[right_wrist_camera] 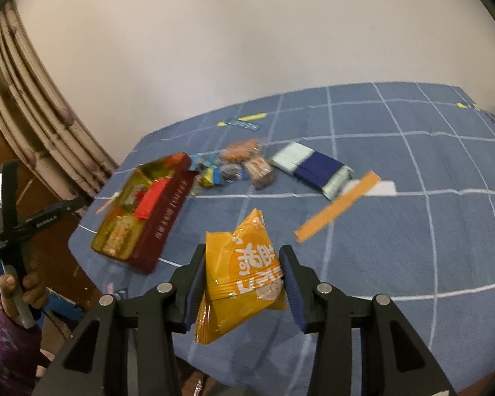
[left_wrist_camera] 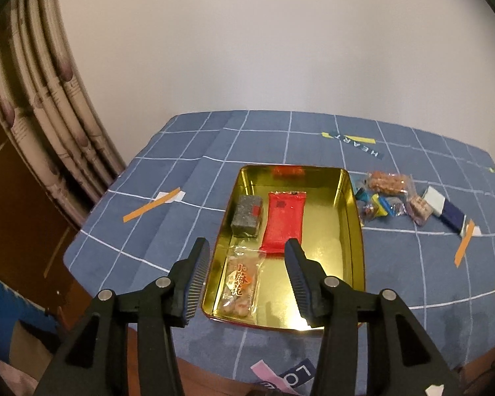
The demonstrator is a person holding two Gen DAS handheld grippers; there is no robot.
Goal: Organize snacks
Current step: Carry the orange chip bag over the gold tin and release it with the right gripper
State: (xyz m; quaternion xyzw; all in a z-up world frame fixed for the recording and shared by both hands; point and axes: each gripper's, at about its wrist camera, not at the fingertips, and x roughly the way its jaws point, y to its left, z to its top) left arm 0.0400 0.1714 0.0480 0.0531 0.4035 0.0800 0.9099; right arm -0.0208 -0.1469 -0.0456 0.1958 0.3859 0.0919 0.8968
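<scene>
An orange snack bag (right_wrist_camera: 244,277) is clamped between the fingers of the right gripper (right_wrist_camera: 242,280) and held above the near part of the blue checked tablecloth (right_wrist_camera: 396,231). The left gripper (left_wrist_camera: 247,277) is held with its jaws apart and empty above the near end of the gold tin (left_wrist_camera: 353,231), angled downward. The clear packet (left_wrist_camera: 241,283), red packet (left_wrist_camera: 283,221) and grey block (left_wrist_camera: 247,216) inside the tin are seen sharply only from the left wrist; a hand (right_wrist_camera: 26,290) gripping the left tool's handle is seen only from the right wrist. Loose snacks (left_wrist_camera: 389,194) lie right of the tin.
</scene>
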